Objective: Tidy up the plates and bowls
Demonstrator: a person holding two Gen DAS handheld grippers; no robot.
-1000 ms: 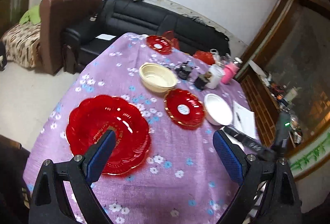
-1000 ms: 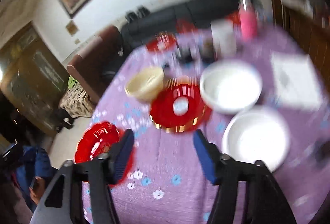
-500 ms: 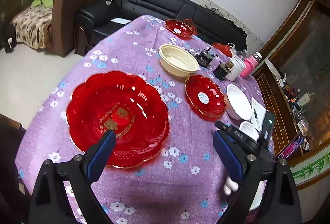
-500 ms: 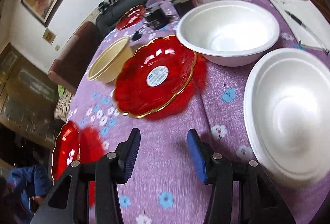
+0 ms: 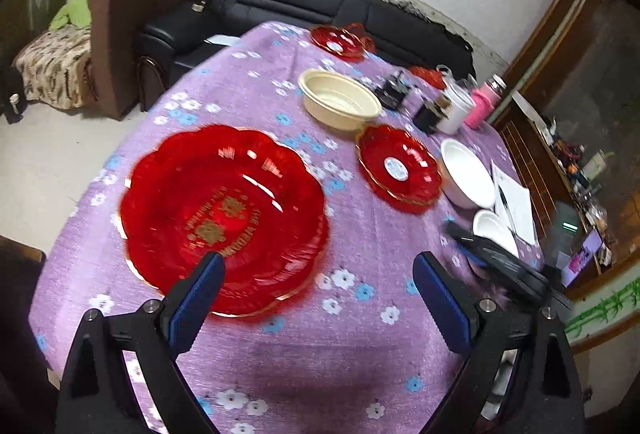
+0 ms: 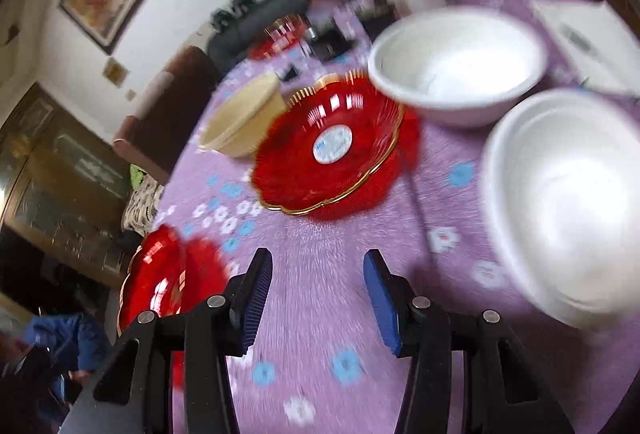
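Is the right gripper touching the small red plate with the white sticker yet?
Apart. In the right wrist view, bare purple tablecloth shows between the open right gripper and the small red plate.

Gold lettering curves around the middle of the large red plate at 9 o'clock in the left wrist view; only "THE WEDDIN" reads, the remainder blurred.

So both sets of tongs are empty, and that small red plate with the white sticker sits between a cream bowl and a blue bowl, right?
Not quite: the bowl is white, not blue, as the left wrist view shows. The rest holds: the small red plate sits between it and the cream bowl, and the left tongs and right tongs are open and empty.
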